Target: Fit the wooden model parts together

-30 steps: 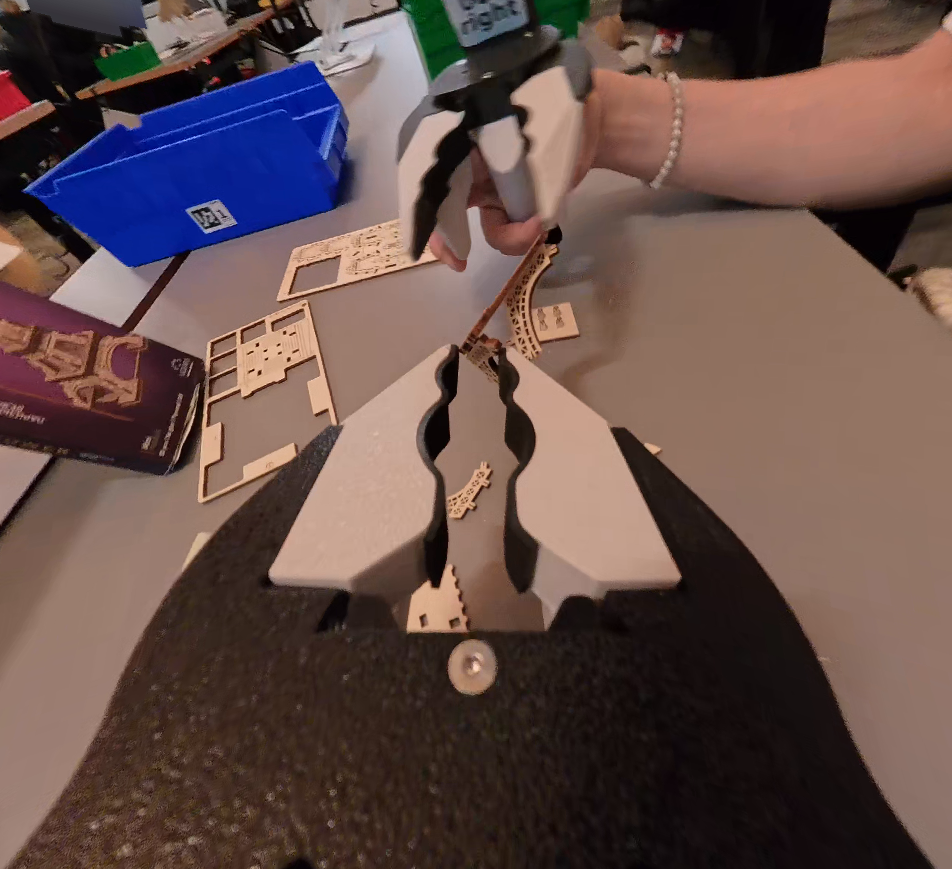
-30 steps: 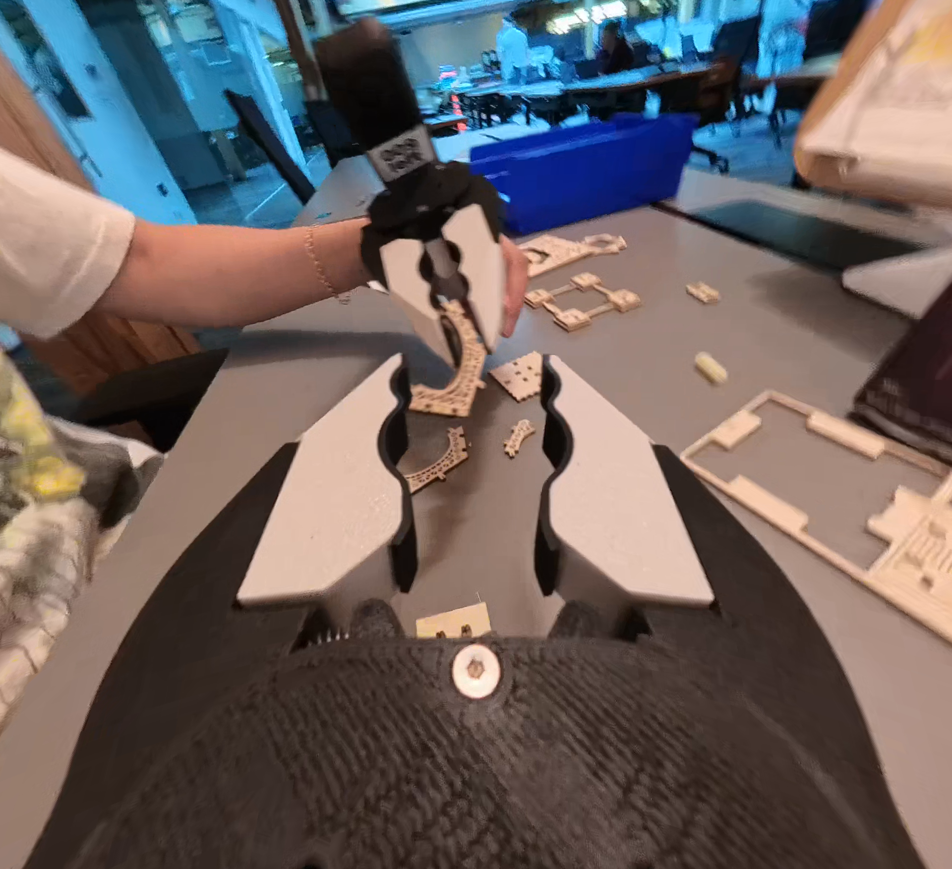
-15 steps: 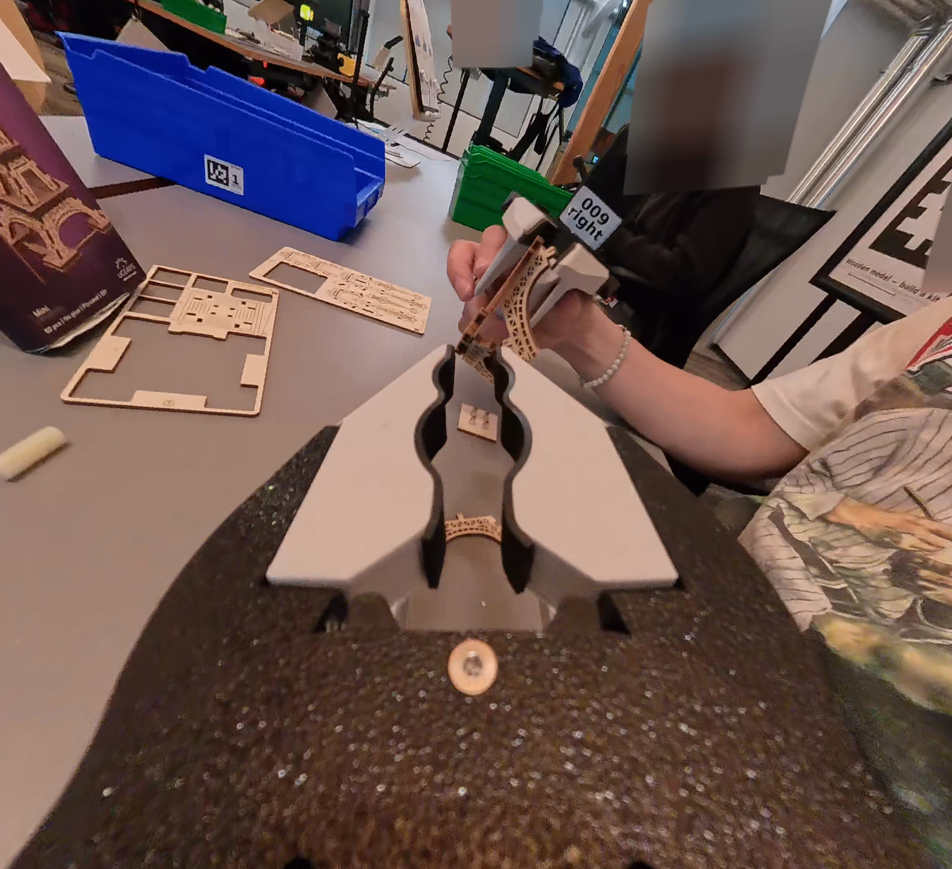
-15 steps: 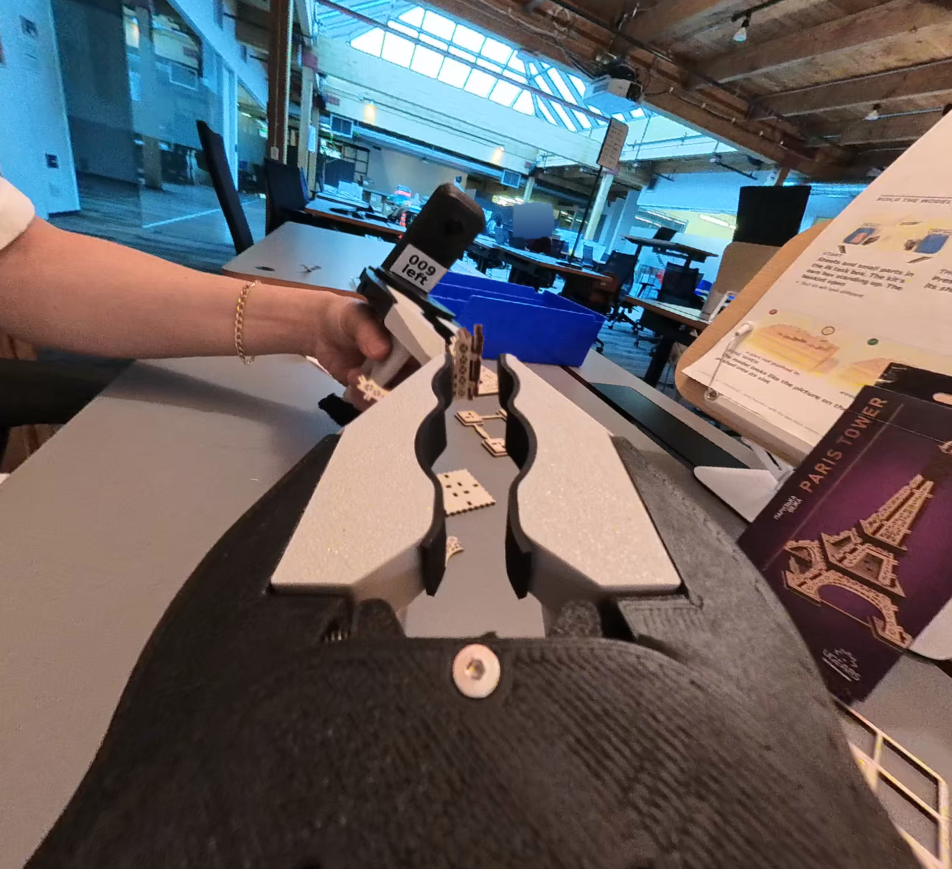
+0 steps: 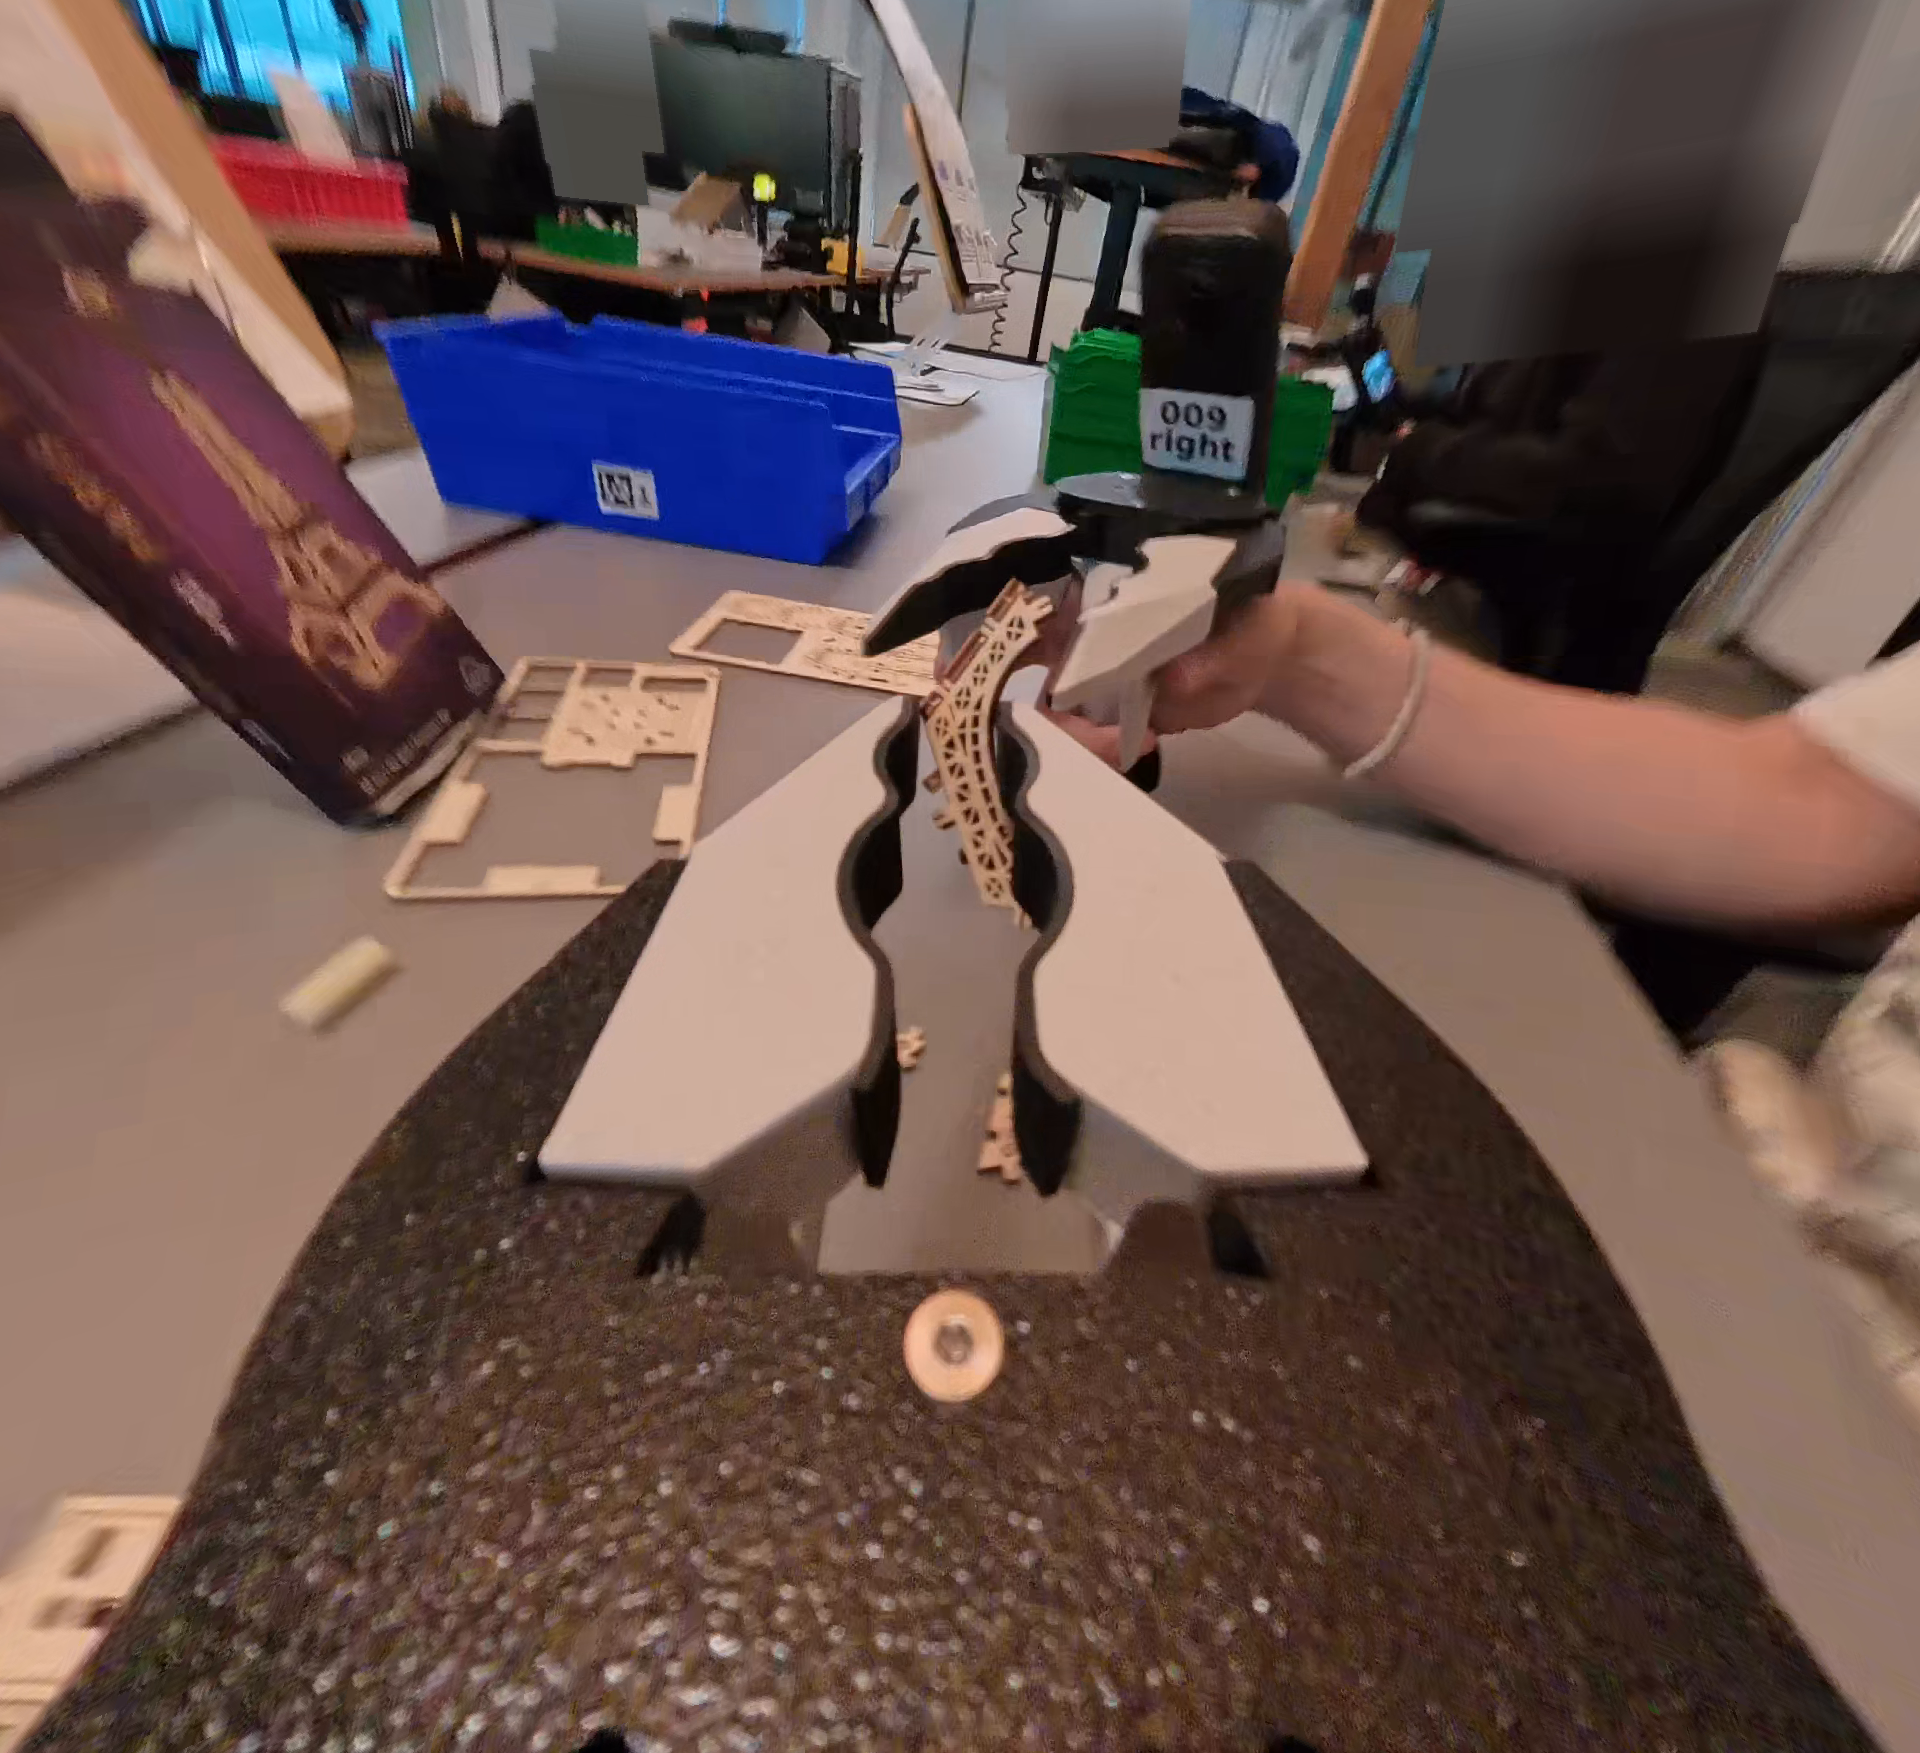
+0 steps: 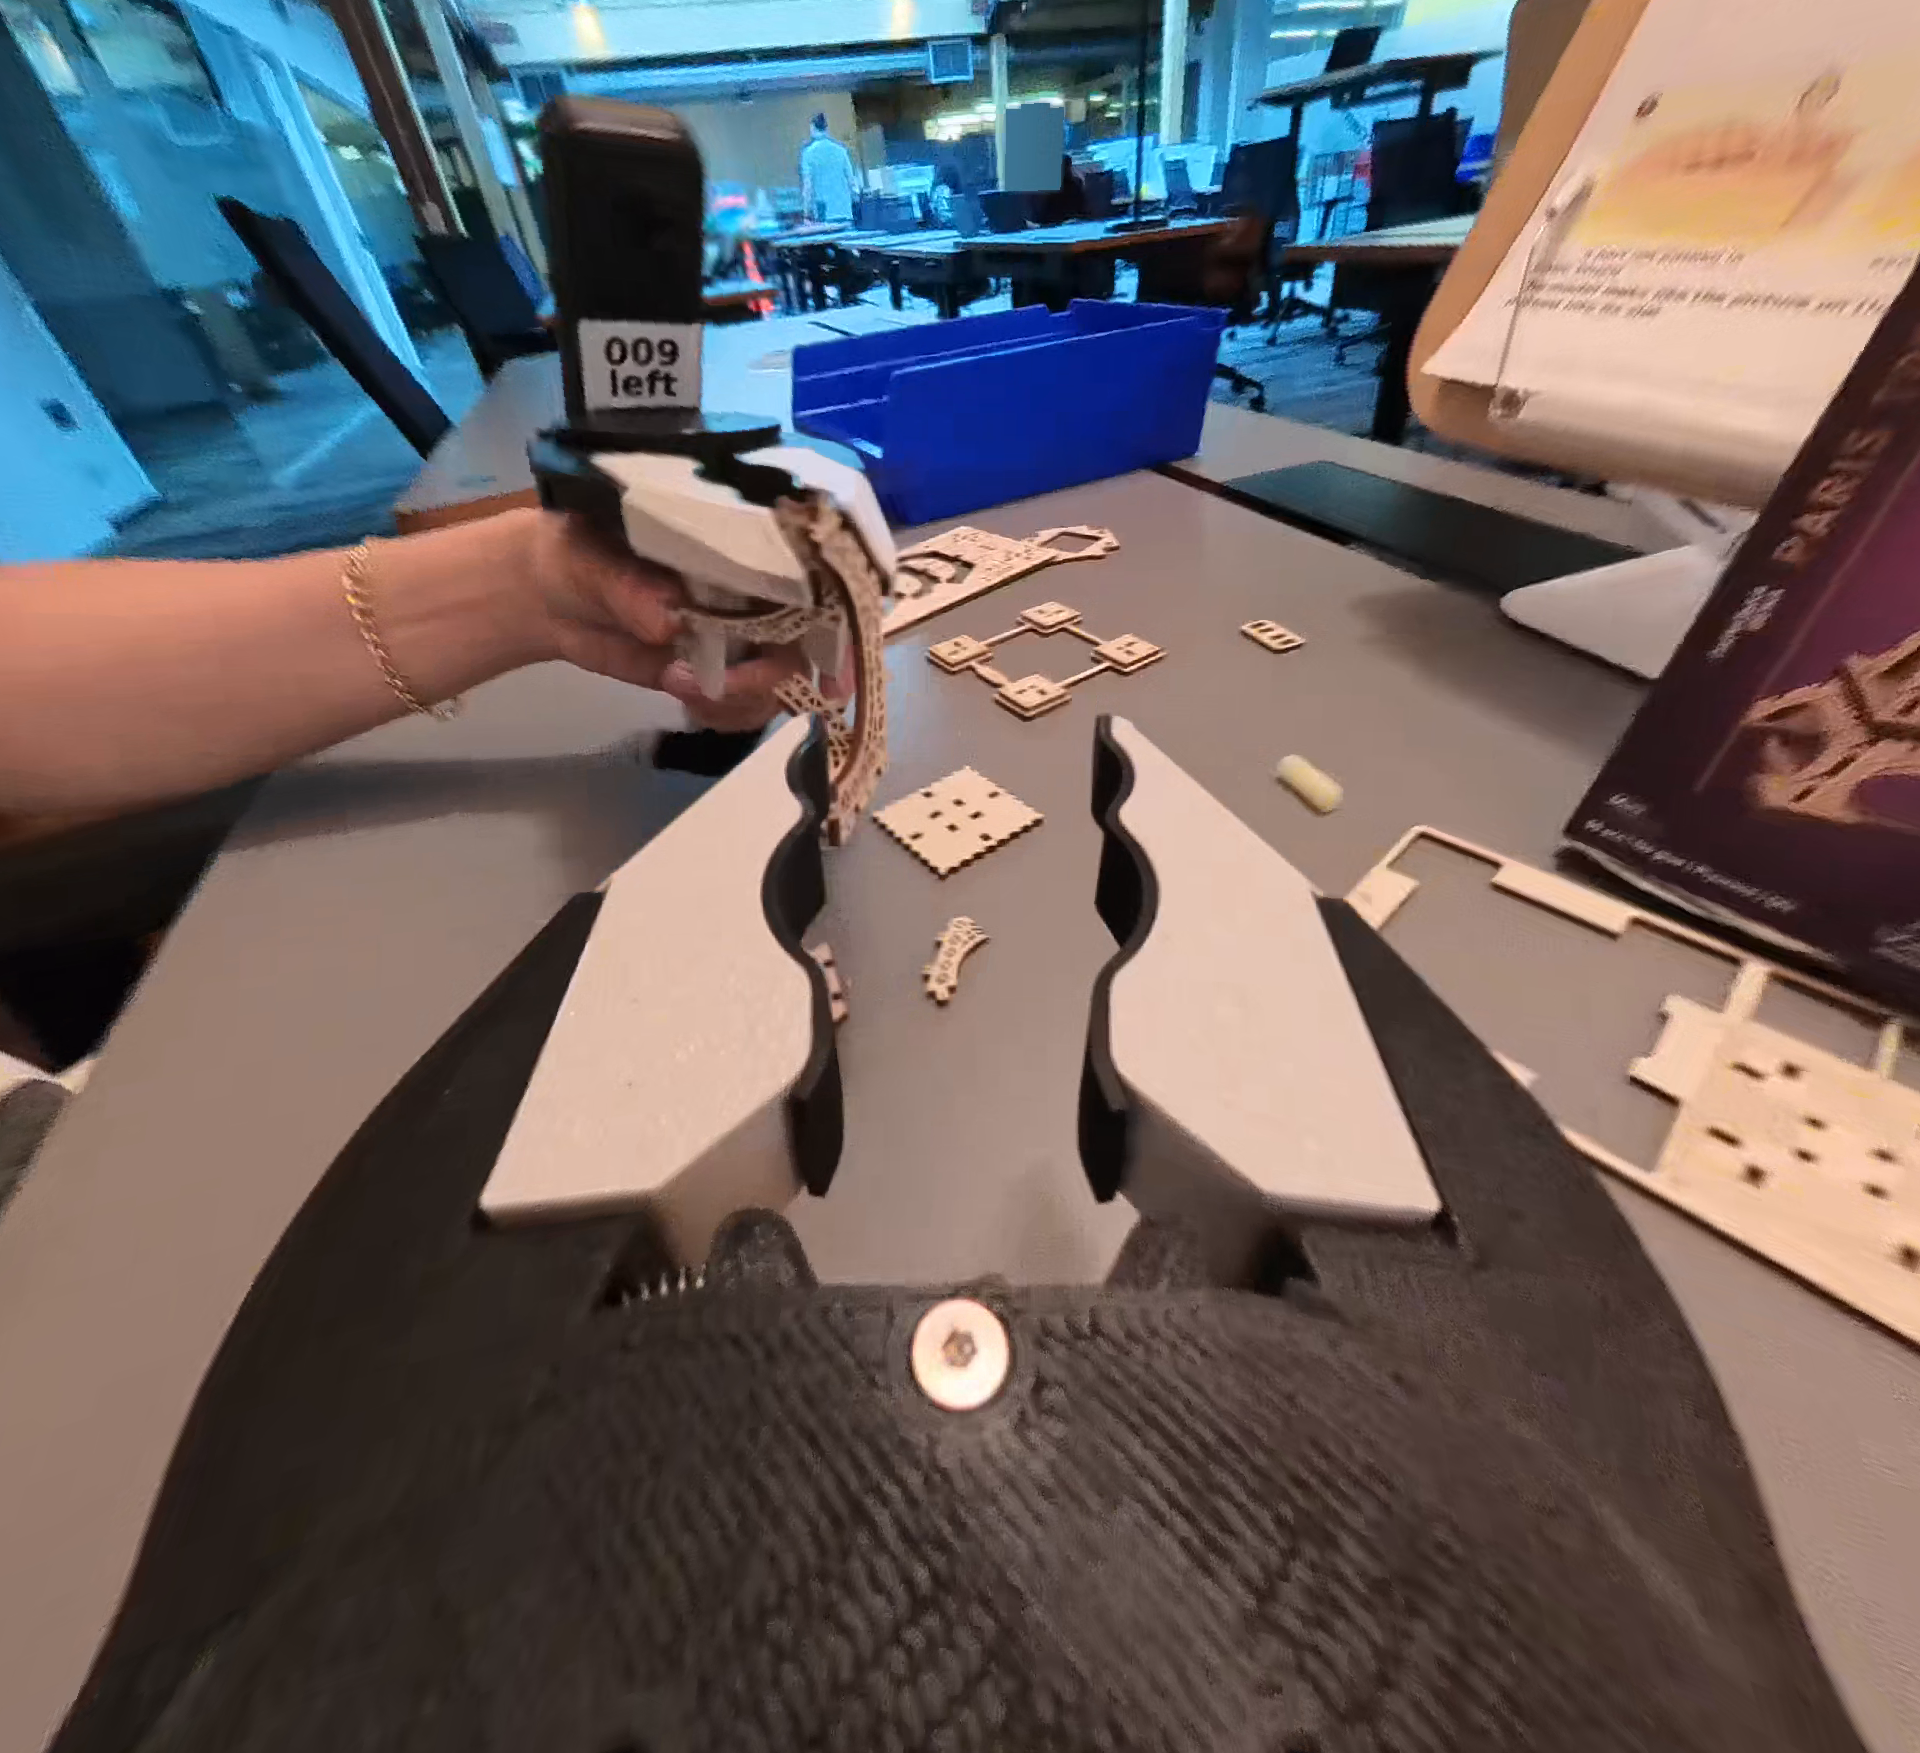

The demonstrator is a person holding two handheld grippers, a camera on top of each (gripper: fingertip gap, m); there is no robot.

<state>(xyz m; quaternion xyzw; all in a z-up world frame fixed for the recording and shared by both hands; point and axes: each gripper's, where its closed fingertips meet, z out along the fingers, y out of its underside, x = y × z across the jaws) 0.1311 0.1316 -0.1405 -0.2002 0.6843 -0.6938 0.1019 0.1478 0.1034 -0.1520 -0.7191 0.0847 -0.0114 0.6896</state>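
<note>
A curved wooden lattice piece (image 5: 971,768) is clamped between the tips of my left gripper (image 5: 958,721) and held upright above the grey table (image 5: 208,1132). In the right wrist view the left gripper (image 6: 831,560) holds the same piece (image 6: 857,716), which hangs down from it. My right gripper (image 6: 956,742) is open wide and empty. Its left finger (image 6: 717,976) is close beside the piece's lower end. In the left wrist view the right gripper (image 5: 971,654) has its jaws spread on either side of the piece's top.
On the table lie a square holed plate (image 6: 958,818), a small curved piece (image 6: 954,957), a four-pad frame (image 6: 1044,659), a cream cylinder (image 6: 1309,784) and punched-out sheets (image 5: 566,758). A purple box (image 5: 208,540), a blue bin (image 5: 644,436) and an instruction stand (image 6: 1683,197) stand around. There is about 4 centimeters between the tips of the two grippers.
The right gripper, nearly closed at the piece half a second ago, has opened wide. The left gripper still holds the curved piece, now lifted and turned upright.
</note>
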